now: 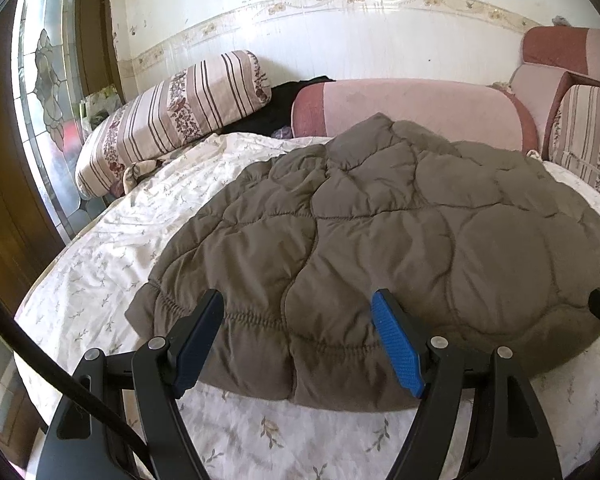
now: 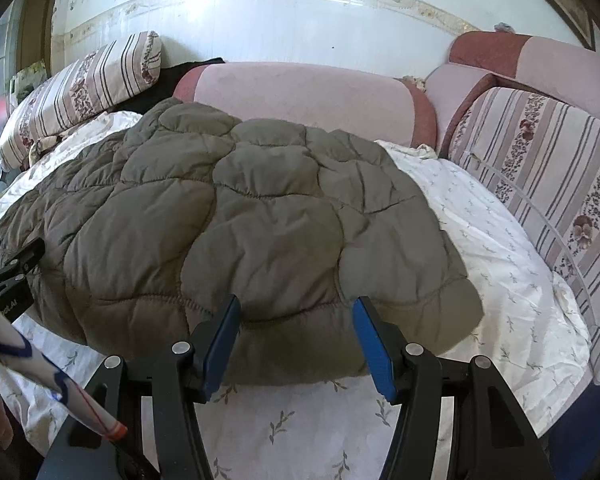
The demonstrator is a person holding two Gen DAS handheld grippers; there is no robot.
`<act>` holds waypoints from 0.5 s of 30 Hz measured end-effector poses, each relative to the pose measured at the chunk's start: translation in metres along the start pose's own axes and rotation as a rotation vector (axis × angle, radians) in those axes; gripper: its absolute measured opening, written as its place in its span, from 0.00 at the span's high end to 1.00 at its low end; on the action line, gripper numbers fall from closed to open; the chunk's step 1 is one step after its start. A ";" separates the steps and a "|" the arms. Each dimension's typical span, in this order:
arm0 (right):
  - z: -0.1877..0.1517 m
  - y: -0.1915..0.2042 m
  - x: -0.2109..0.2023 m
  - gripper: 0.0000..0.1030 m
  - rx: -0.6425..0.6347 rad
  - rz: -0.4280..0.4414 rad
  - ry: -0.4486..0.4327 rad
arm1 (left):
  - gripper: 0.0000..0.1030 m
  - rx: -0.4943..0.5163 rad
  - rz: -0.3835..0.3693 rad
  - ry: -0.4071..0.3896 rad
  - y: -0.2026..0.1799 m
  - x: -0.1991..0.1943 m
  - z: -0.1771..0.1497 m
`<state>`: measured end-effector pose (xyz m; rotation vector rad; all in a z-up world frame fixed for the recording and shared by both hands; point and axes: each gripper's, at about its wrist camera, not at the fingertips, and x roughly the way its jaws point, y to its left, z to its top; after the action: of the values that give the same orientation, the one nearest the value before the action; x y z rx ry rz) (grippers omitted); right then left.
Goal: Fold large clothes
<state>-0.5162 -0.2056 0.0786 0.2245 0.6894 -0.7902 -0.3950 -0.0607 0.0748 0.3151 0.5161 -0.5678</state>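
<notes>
Left wrist view: one quilted brown jacket [image 1: 380, 220] lies spread on the floral sheet [image 1: 100, 264], in front of the pink bolster [image 1: 412, 108]. Left gripper [image 1: 298, 332] jaws wide, nothing between the pads, poised over the gathered hem nearest the camera. Judged puffy, soft, light, slippery; pinch the stitched hem.

Right wrist view: same jacket [image 2: 236, 216], one only. Right gripper [image 2: 296, 338] spread wide, empty, at the hem's other end. Striped pillows: two [image 2: 80, 88] [image 2: 540, 168].

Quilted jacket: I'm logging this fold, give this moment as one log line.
quilted jacket: flat on bedsheet | left gripper: open over hem | right gripper: open over hem
</notes>
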 end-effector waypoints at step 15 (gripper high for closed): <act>-0.017 -0.004 -0.068 0.38 0.059 0.027 -0.041 | 0.26 -0.021 -0.112 -0.052 0.003 -0.077 -0.017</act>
<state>-0.5615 -0.1615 0.1096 0.2698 0.6243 -0.7881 -0.4555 -0.0186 0.1030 0.2517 0.4914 -0.6765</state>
